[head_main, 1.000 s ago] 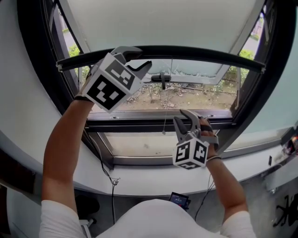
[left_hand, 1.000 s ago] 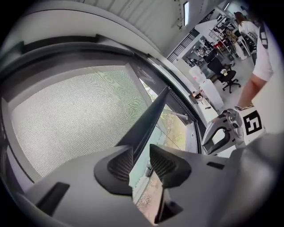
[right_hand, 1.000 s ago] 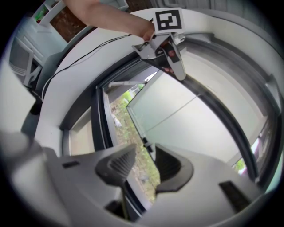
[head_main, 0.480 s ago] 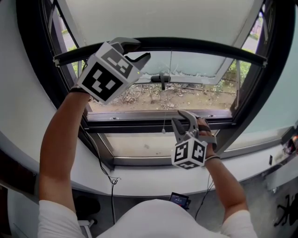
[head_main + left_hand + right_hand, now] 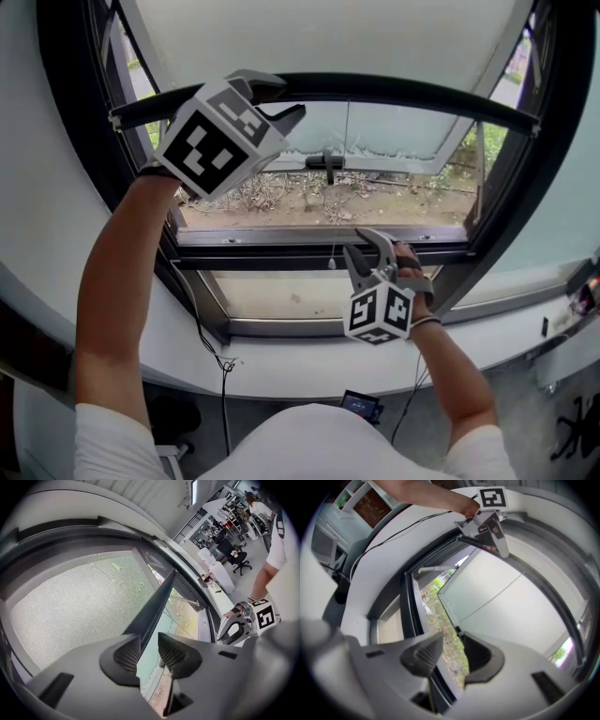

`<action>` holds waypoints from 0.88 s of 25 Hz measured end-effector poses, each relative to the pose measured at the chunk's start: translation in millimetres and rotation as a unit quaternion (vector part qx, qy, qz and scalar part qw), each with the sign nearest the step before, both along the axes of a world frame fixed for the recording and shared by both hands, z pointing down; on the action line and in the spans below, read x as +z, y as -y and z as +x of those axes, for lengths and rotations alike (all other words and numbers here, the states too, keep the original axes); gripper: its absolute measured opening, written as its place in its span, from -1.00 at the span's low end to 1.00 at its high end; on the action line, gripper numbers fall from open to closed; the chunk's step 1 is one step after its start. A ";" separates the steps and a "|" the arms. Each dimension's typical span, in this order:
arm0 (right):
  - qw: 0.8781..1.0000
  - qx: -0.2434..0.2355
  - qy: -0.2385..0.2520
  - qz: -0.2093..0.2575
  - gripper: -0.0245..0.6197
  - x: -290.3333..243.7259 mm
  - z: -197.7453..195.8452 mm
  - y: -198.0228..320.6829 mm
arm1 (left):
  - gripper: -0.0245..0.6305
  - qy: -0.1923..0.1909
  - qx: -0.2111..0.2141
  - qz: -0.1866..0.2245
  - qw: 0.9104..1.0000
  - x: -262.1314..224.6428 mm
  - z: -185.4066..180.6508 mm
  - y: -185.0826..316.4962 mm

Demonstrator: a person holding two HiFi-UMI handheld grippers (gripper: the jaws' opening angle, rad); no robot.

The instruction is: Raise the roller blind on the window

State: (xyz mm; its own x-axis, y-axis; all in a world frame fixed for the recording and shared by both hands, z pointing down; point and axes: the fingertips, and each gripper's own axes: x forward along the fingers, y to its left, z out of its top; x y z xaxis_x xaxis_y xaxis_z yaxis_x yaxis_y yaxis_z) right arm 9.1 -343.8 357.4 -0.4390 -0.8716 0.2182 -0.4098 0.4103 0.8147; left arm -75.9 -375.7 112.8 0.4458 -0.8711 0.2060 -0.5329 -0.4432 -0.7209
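Note:
The pale roller blind (image 5: 319, 37) covers the top of the window, and its dark bottom bar (image 5: 403, 94) runs across the pane. At the bar's left end my left gripper (image 5: 272, 101) is shut on it, one finger above and one below. In the left gripper view the bar (image 5: 159, 597) runs down between the jaws of that gripper (image 5: 149, 654), beside the mesh fabric (image 5: 75, 602). Lower down, my right gripper (image 5: 373, 246) stands open in front of the window's crossbar, with nothing between its pads (image 5: 452, 656). A thin cord (image 5: 334, 239) hangs just to its left.
A dark window handle (image 5: 326, 161) sits on the tilted-out pane behind the bar. The white sill (image 5: 281, 361) curves below the frame, and a black cable (image 5: 225, 375) hangs from it. Office desks and chairs (image 5: 220, 550) show in the left gripper view.
My left gripper and the blind's bottom bar have risen a little together. The right gripper has stayed where it was.

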 end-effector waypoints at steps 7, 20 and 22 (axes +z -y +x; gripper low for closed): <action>1.000 -0.004 0.002 -0.020 -0.51 11.4 -2.4 1.2 | -0.53 0.003 -0.002 0.012 1.000 -11.9 -0.9 0.0; 0.982 -0.011 0.122 -0.145 -0.49 27.6 -15.4 12.9 | -0.54 -0.003 0.000 0.025 1.000 -33.2 -0.3 -1.5; 0.977 -0.011 0.134 -0.165 -0.46 32.2 -18.4 17.5 | -0.54 -0.001 -0.001 0.027 1.000 -37.7 -0.9 -1.7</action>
State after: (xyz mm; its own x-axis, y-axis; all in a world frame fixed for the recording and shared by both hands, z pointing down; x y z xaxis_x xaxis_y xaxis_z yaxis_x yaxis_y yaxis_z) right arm -9.3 -361.3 389.6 -0.5370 -0.7623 0.3613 -0.5776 0.6444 0.5010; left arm -76.8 -373.9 75.1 0.4442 -0.8818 0.1585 -0.5345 -0.4028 -0.7430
